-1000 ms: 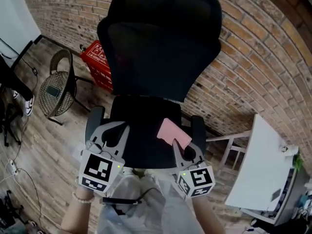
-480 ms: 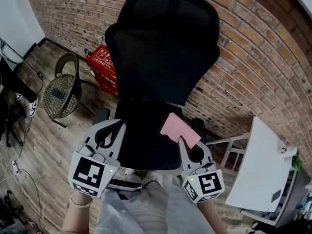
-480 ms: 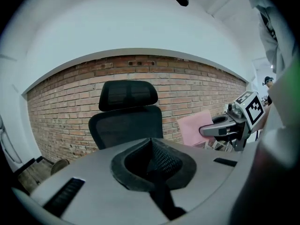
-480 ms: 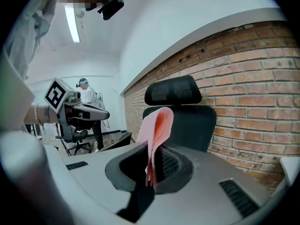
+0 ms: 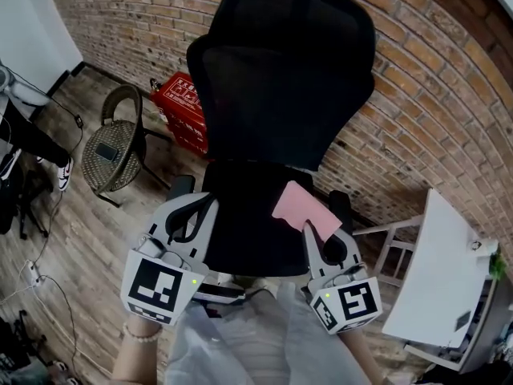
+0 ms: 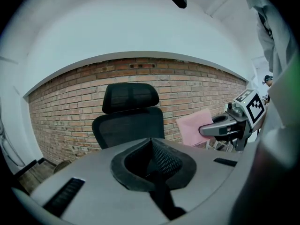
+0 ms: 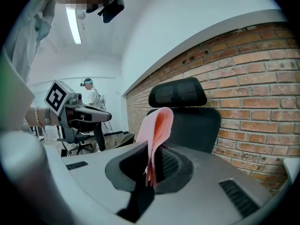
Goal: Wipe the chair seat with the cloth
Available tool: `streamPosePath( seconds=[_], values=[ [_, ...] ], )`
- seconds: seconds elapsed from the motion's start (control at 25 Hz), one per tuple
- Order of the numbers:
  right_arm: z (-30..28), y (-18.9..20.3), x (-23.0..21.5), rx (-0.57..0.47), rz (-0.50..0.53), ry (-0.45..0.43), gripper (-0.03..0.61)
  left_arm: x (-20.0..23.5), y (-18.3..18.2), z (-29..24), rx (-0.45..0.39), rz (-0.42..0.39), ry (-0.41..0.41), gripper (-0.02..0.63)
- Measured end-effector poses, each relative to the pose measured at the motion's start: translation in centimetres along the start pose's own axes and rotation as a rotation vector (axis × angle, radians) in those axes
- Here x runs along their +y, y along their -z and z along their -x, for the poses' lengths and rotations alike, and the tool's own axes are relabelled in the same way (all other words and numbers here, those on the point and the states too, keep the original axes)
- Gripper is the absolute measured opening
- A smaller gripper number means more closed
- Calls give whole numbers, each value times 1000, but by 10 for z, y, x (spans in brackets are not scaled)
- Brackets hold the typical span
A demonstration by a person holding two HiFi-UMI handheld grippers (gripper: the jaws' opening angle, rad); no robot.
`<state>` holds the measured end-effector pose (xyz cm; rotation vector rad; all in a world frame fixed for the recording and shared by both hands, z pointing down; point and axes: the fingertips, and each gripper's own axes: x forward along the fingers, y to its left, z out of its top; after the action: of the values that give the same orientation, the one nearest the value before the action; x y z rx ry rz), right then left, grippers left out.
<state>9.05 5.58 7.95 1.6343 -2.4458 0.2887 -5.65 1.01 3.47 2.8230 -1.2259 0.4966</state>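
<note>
Grey left tongs (image 5: 192, 213): closed, empty, at seat's left edge.
Black chair seat (image 5: 240, 235): between tongs; wiping judged not begun.
Pink cloth (image 5: 303, 207): over seat's right side.
Right tongs (image 5: 319, 235): clamped on cloth.
Next: lower cloth onto seat.

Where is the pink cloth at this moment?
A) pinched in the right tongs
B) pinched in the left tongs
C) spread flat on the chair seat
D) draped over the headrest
A: the right gripper view shows the pink cloth clamped upright between the right tongs.
</note>
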Motion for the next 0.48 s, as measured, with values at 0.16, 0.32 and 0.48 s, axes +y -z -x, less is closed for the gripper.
streamPosePath(
  seconds=[0.16,0.32,0.48],
  values=[
    [-4,0,6,3,7,-12,51,2,2,3,1,-11,-2,18],
    [-9,-2,13,9,10,-24,51,6,3,4,6,-21,-2,18],
    [-10,-4,14,11,15,-29,51,6,1,4,6,-28,0,18]
  ],
)
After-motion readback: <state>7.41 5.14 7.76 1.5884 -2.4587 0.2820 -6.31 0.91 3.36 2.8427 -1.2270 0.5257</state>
